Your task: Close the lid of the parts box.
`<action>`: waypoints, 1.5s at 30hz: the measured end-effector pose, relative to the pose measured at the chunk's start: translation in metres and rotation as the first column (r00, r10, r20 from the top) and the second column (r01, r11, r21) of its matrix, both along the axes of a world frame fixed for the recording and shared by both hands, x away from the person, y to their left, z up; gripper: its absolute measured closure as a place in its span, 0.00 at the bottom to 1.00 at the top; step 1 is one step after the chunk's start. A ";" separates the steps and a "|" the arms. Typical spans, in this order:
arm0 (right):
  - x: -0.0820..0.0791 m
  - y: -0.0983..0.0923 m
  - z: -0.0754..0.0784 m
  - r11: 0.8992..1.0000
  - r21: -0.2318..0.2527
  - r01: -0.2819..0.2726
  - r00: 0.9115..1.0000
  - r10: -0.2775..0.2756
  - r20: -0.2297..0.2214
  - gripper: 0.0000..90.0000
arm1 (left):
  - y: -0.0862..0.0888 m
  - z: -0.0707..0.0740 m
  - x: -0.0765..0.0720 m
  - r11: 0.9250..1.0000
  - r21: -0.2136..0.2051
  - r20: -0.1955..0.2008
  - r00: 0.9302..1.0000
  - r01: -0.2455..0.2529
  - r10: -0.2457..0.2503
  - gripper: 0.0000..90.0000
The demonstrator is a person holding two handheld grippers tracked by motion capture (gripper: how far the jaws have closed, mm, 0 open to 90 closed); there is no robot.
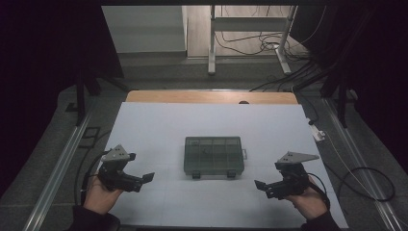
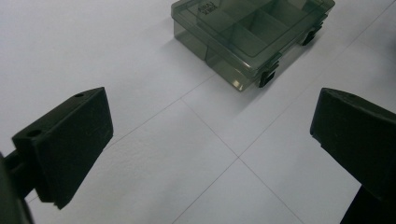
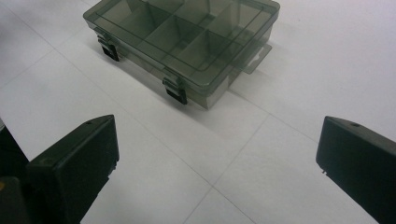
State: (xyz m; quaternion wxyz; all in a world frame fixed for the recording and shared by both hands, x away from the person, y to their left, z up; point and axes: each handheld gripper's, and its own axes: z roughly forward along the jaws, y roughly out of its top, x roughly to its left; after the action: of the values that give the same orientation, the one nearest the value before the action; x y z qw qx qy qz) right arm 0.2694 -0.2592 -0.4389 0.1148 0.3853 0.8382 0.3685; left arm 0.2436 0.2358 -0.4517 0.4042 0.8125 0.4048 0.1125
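The compartment box (image 1: 213,156) lies shut on the bench (image 1: 159,125), midway between the left tongs (image 1: 144,179) and right tongs (image 1: 261,186), both wide open, empty, well apart from it.

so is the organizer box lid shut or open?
Shut: the organizer box has its lid flat on top, both black latches down.

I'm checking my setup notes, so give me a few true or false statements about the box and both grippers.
1. The compartment box has its lid shut. True.
2. The left gripper is clamped on the box. False: its jaws stand open, apart from the box.
3. The box's two dark latches face the person's side. True.
4. The right gripper holds a screw. False: its jaws stand open, with nothing between them.
5. The box stands on bare wood. False: it rests on the white sheet.
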 end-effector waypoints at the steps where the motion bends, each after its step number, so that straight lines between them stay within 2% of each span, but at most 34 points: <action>1: 0.000 -0.001 0.000 1.000 0.000 0.000 1.000 0.000 -0.001 0.00 | 0.000 0.000 -0.001 1.000 0.000 0.000 1.000 -0.003 0.003 0.00; 18: -0.008 -0.019 -0.001 0.999 0.005 0.049 0.999 -0.049 -0.001 0.00 | 0.014 0.000 -0.014 0.999 -0.004 0.007 0.999 -0.035 0.035 0.00; 35: -0.017 -0.034 -0.003 0.996 0.014 0.091 0.996 -0.091 -0.004 0.00 | 0.020 -0.003 -0.023 0.999 -0.001 0.004 0.999 -0.050 0.050 0.00; 45: -0.021 -0.040 -0.006 0.994 0.004 0.112 0.994 -0.112 -0.014 0.00 | 0.024 -0.007 -0.027 0.998 -0.002 -0.002 0.998 -0.058 0.058 0.00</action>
State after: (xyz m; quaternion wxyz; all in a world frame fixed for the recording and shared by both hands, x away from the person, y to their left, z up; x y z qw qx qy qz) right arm 0.2480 -0.2990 -0.4449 0.1284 0.4344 0.8153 0.3607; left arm 0.2167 0.2593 -0.4582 0.4013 0.8001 0.4286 0.1228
